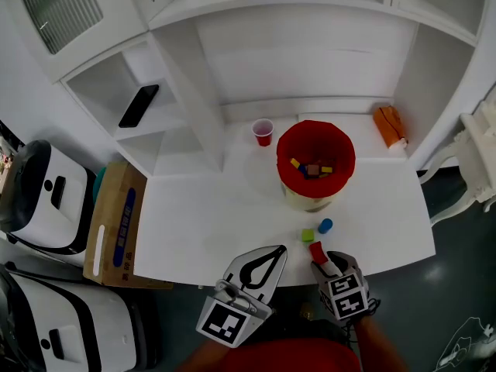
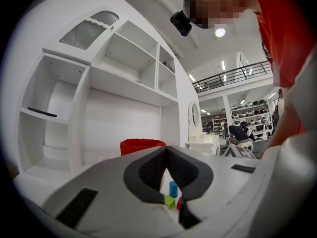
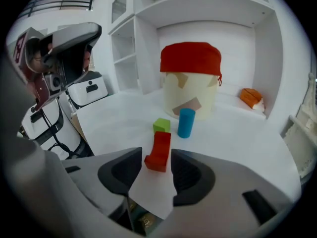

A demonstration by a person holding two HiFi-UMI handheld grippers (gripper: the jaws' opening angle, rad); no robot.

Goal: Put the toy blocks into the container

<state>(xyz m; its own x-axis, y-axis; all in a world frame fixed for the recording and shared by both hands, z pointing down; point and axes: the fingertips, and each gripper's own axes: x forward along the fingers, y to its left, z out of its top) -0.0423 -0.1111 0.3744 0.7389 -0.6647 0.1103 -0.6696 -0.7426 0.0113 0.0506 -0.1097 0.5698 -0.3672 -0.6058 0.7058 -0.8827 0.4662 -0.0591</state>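
Your right gripper (image 3: 156,155) holds its jaws spread around the red block (image 3: 159,148) on the white table (image 3: 237,143) (a gap shows on one side); your left gripper's (image 2: 166,157) jaws are pressed together, empty.

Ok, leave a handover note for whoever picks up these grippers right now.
Left tongs: shut, empty.
Right tongs: open, straddling the red block, not gripping it.
On the table, in front of the container: red block, green block, blue cylinder.
Done: several blocks already inside.
Left: grip the red block and drop it in, then the green and the blue.
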